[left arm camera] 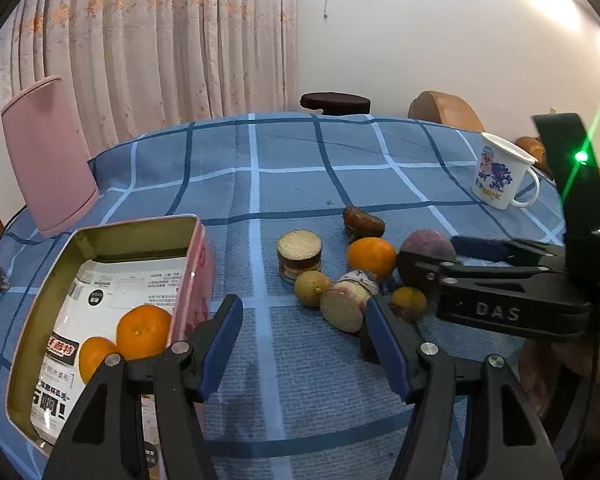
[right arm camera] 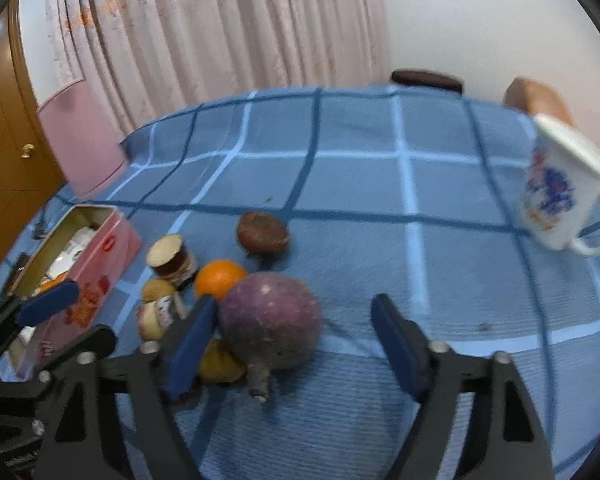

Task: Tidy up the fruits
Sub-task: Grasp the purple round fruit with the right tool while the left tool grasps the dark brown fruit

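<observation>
A pink tin box [left arm camera: 198, 272] [right arm camera: 100, 264] at the left holds two oranges [left arm camera: 142, 332] on a white packet. A cluster of items lies mid-table: an orange [left arm camera: 371, 257] [right arm camera: 218, 278], a purple passion fruit [left arm camera: 428, 246] [right arm camera: 270, 320], a brown fruit [left arm camera: 363, 222] [right arm camera: 262, 232], two small yellow fruits [left arm camera: 312, 288] [left arm camera: 408, 302], and two small jars [left arm camera: 299, 254] [left arm camera: 350, 300]. My left gripper [left arm camera: 302, 344] is open and empty, just in front of the cluster. My right gripper [right arm camera: 292, 340] is open around the passion fruit, left pad touching it.
A blue checked cloth [left arm camera: 300, 168] covers the table. A white printed mug [left arm camera: 502, 174] [right arm camera: 564, 196] stands at the right. A pink chair back [left arm camera: 48, 152] stands behind the box. A black cable [left arm camera: 0, 276] lies at the left edge.
</observation>
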Available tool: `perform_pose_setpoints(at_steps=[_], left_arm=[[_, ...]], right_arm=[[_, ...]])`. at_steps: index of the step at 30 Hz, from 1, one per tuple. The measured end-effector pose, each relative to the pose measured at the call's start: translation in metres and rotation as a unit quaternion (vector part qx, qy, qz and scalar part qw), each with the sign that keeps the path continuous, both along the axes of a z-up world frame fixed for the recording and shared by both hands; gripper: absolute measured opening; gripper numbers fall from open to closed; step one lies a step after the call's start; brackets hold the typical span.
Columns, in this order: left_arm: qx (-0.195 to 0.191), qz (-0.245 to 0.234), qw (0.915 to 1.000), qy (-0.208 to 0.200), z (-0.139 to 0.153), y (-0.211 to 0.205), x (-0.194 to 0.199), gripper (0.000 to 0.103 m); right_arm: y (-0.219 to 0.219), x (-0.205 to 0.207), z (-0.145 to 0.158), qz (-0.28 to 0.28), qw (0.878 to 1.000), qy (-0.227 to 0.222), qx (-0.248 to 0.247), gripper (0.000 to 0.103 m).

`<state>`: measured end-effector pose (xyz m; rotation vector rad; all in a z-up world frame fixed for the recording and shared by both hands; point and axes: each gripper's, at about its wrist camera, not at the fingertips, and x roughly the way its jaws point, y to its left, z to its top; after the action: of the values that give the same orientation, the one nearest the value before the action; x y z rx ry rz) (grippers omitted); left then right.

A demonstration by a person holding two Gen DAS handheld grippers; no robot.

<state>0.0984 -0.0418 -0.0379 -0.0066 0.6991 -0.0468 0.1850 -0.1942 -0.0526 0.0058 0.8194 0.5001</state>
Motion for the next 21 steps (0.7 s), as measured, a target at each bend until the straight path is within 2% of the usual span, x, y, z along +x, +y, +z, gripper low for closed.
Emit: perform_pose_setpoints(at_steps=[2, 9, 16, 18, 20, 21], left_arm=[[-0.002, -0.001, 1.0, 0.0, 0.0, -0.002, -0.001, 0.065], [-0.004, -0.023, 0.9997, 0.007, -0.002, -0.019, -0.004, 0.065], [-0.019, -0.041, 0.9982, 0.039, -0.014, -0.031, 0.008, 0.065], [-0.022, -0.041, 0.9979, 0.046, -0.016, -0.031, 0.013, 0.063], [-0.034, -0.044, 0.9966, 0.061, -0.02, -0.031, 0.019, 0.049], [-0.041, -0.048, 0.9958, 0.065, -0.022, -0.031, 0.021, 0.047]], right_arm=[[0.001, -0.004, 0.002, 0.009, 1.0, -0.005, 0.012, 0.055], [-0.022, -0.017, 0.012, -0.037, 0.998, -0.044, 0.02, 0.055], [-0.032, -0.018, 0.015, -0.052, 0.997, -0.049, 0.027, 0.055], [-0.029, -0.019, 0.016, -0.049, 0.997, -0.052, 0.024, 0.055], [-0.029, -0.02, 0.016, -0.046, 0.997, -0.053, 0.022, 0.055], [-0.028, -0.02, 0.016, -0.045, 0.997, -0.053, 0.022, 0.055]])
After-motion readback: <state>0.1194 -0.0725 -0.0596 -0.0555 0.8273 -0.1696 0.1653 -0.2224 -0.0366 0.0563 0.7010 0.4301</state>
